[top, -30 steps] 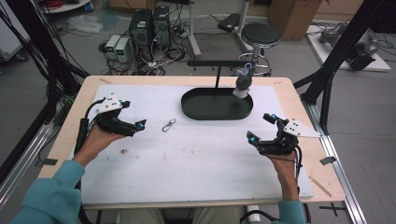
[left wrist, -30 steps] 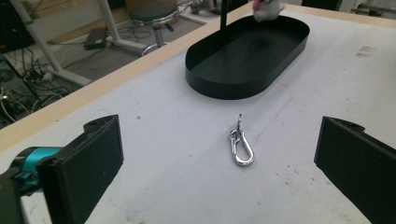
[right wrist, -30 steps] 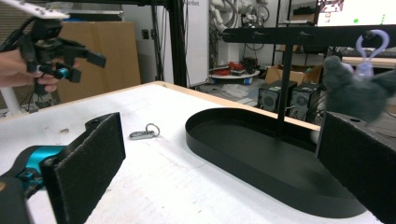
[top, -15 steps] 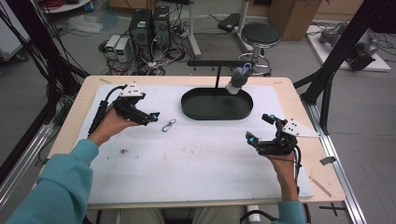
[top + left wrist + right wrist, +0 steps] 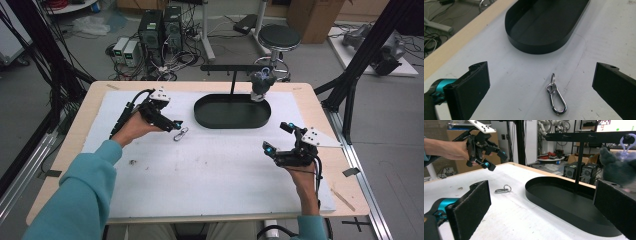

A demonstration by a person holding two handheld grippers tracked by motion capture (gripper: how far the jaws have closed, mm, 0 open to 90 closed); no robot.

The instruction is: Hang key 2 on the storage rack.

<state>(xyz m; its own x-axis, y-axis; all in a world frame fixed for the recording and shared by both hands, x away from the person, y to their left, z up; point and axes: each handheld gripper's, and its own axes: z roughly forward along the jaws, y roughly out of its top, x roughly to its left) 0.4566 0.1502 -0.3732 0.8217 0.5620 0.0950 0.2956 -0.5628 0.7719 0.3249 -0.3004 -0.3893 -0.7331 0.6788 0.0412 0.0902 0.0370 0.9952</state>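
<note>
Cluttered workshop floor with computer towers and a stool behind; in front, a wooden table (image 5: 320, 107) topped with a white mat (image 5: 210, 175). At left, left gripper (image 5: 169, 125) held out over the mat, jaws spread wide and empty, poised just short of a small silver carabiner clip (image 5: 556, 95) with a ring at one end, lying flat on the mat between the jaw tips and not yet touched. Just beyond the clip, toward the middle, a black oval tray (image 5: 232, 111), empty, with a black post and crossbar rising behind it and a grey plush toy (image 5: 261, 84) hanging from the bar by a pale hook. At right, right gripper (image 5: 278, 141) resting low near the table's edge, well apart from the clip, jaws also wide and empty. Judged very early: clip still to be grasped, lifted and moved, nothing yet carried anywhere.
</note>
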